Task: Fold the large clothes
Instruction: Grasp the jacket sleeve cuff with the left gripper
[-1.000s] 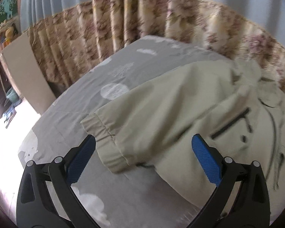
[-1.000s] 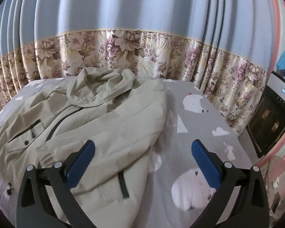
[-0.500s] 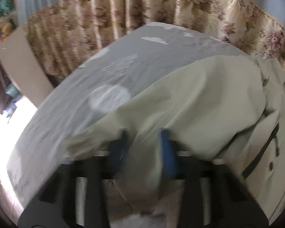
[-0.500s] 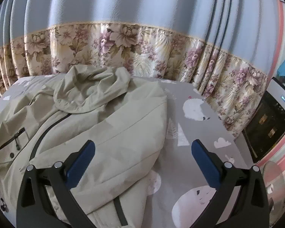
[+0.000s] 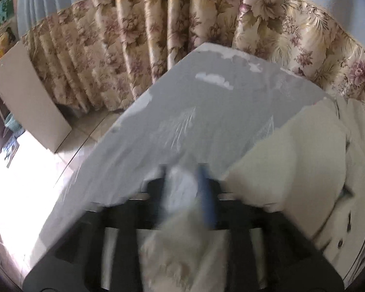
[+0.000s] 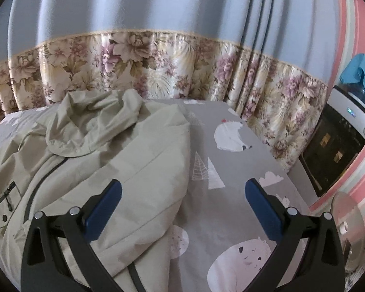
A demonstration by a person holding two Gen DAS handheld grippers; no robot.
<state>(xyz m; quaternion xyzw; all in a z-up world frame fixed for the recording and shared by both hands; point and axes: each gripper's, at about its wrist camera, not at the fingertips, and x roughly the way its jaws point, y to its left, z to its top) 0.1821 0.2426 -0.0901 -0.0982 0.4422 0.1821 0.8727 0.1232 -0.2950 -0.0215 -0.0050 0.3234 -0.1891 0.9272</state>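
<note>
Left wrist view is blurred: left tool (image 5: 185, 182) clamps jacket (image 5: 279, 170) cloth; right tool (image 6: 182, 206) gapes empty.

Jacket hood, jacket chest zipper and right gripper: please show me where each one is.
jacket hood (image 6: 95, 124), right wrist view, on its crumpled middle.
chest zipper (image 6: 6, 196), right wrist view, on the dark zip line.
right gripper (image 6: 182, 204), right wrist view, midway between its fingertips.

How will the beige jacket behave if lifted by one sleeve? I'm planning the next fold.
Probably floppy: the jacket lies in soft creases and its hood has slumped into a heap, so the rest would likely trail and drag. The fabric looks thin and smooth, so it may slide on the gray sheet. The zippers likely add little stiffness.
</note>
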